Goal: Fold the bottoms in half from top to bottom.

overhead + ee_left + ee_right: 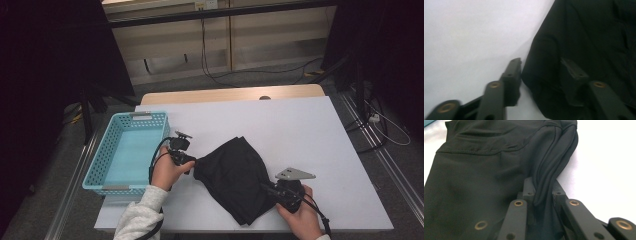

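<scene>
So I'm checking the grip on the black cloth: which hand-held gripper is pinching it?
The right hand-held gripper: a fold of the black cloth is squeezed between its jaws. The left hand-held gripper stands open at the cloth's edge.

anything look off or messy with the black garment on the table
Nothing damaged or spilled. The black garment lies folded but askew, angled across the white table, with a thick fold of its edge bunched between the right gripper pads. The turquoise basket sits beside it.

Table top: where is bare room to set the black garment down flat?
The table is bare beyond and right of the black garment. The blue basket is empty. It is crowded near the left gripper and right gripper.
</scene>
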`<state>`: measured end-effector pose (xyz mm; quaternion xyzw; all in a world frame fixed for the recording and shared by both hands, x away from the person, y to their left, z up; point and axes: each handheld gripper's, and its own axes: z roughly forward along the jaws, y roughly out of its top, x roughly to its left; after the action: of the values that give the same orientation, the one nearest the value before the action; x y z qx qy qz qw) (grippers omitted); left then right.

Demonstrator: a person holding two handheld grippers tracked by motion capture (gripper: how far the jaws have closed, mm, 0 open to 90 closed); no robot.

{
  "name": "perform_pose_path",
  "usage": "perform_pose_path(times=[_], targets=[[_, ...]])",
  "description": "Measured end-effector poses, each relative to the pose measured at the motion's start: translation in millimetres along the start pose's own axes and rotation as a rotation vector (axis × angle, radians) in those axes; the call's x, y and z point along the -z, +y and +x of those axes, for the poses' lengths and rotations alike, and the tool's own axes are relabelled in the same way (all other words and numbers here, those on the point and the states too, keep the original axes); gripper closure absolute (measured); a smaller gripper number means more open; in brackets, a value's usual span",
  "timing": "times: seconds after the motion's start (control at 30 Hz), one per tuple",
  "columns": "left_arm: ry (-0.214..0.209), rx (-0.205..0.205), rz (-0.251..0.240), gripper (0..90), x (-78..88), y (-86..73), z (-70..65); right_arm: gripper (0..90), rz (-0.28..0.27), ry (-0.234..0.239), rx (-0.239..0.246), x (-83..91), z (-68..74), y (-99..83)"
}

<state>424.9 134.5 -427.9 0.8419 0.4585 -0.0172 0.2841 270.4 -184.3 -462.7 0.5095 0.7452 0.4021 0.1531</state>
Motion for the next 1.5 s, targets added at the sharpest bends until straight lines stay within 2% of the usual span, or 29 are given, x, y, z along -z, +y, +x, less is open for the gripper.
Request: perform_pose_path(times=[0.07, 0.23, 0.33, 0.4, 0.57, 0.63, 0.7, 0.73, 0.83, 0.87, 0.9, 1.0, 1.4, 1.5], targets=[[0.013, -0.010, 0.003, 41.4, -2.0, -3.0, 1.2, 79.5, 0.000, 0.001, 0.001, 0.0, 0.0, -0.1], [0.009, -0.036, -0.019, 39.3, -3.6, -8.0, -0.1, 79.4, -0.001, 0.007, 0.004, -0.3, 0.2, -0.1], [-0.001, -0.033, -0.018, 39.2, -4.7, -9.5, -4.7, 79.4, 0.000, 0.010, 0.000, -0.3, -0.1, -0.1], [-0.009, -0.013, -0.023, 43.2, -6.1, -10.3, -8.9, 79.4, -0.001, 0.007, 0.008, -0.3, 0.5, -0.1], [0.036, -0.049, -0.005, 50.8, -7.7, -11.1, -18.8, 79.3, 0.000, 0.006, 0.018, -0.6, 1.6, 0.0], [0.038, -0.045, 0.004, 56.7, -8.2, -11.1, -22.1, 79.3, -0.001, 0.004, 0.019, -0.7, 2.4, 0.1], [-0.005, -0.016, 0.036, 65.4, -8.8, -10.1, -24.4, 79.4, -0.002, 0.001, 0.016, -0.9, 3.2, -0.1], [0.008, -0.028, 0.039, 68.7, -9.6, -9.8, -26.2, 79.4, -0.002, -0.002, 0.021, -0.8, 3.4, -0.1], [0.004, -0.028, 0.058, 74.0, -10.0, -6.7, -27.4, 79.6, -0.003, -0.003, 0.018, -0.7, 3.8, -0.1], [0.004, -0.044, 0.071, 75.5, -9.7, -5.6, -27.4, 79.6, -0.004, -0.001, 0.013, -0.6, 3.7, -0.1], [0.014, -0.027, 0.075, 76.8, -9.4, -4.0, -28.8, 79.7, -0.008, 0.001, 0.008, -0.6, 3.4, -0.1], [0.032, -0.024, 0.114, 78.5, -7.2, 2.8, -31.7, 80.2, -0.016, 0.014, -0.015, 0.2, 2.0, -0.2], [0.062, -0.036, 0.221, 79.7, 18.3, 30.8, -32.5, 81.5, -0.045, 0.021, 0.017, 4.5, 4.4, 7.1], [0.077, -0.040, 0.250, 79.9, 23.5, 36.2, -30.7, 81.6, -0.071, 0.025, 0.011, 7.4, 6.2, 9.7]])
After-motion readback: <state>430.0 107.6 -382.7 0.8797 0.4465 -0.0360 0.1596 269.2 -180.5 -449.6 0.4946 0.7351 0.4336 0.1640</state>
